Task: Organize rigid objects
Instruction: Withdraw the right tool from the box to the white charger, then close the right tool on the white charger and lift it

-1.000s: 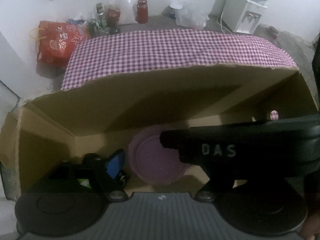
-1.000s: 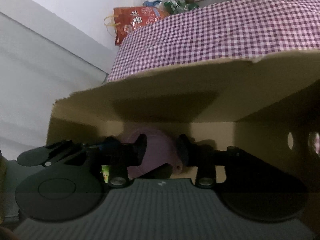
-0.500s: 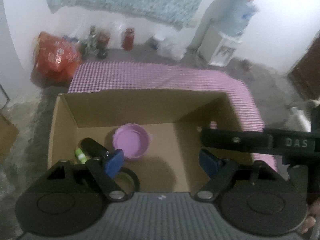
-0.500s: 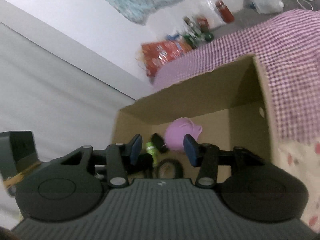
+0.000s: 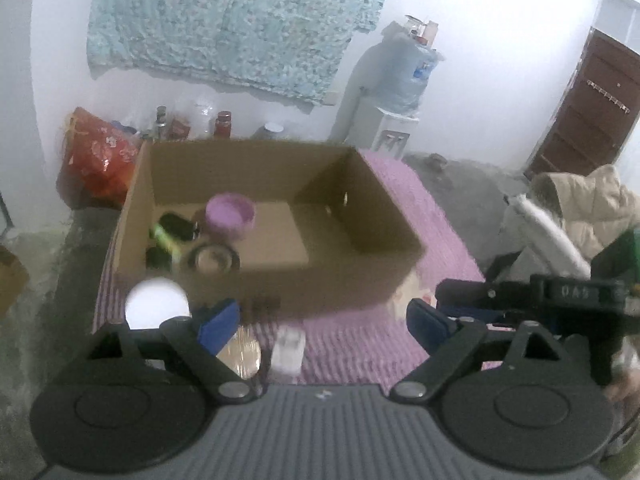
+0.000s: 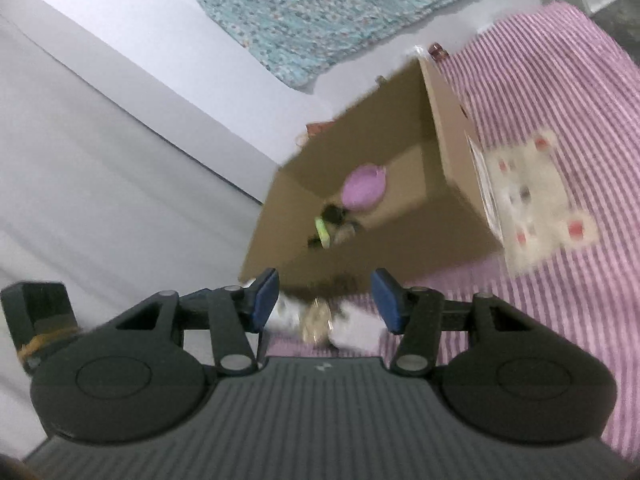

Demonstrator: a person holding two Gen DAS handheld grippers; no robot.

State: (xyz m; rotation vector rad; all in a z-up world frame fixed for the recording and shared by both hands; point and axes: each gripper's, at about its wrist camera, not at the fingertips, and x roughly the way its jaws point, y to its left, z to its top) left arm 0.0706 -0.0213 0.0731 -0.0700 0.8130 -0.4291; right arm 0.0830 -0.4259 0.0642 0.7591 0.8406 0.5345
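Both your claws, left claw and right claw, hang spread wide and hold nothing above the checked surface; the purple bowl sits inside the cardboard box.

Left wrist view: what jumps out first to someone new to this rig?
The open cardboard box on the purple checked cloth dominates, with a purple bowl and a few dark items bunched at its left end. Nearer the camera, a white round object and some blurred small things lie on the cloth outside the box. Both the left gripper and right gripper hang open and empty.
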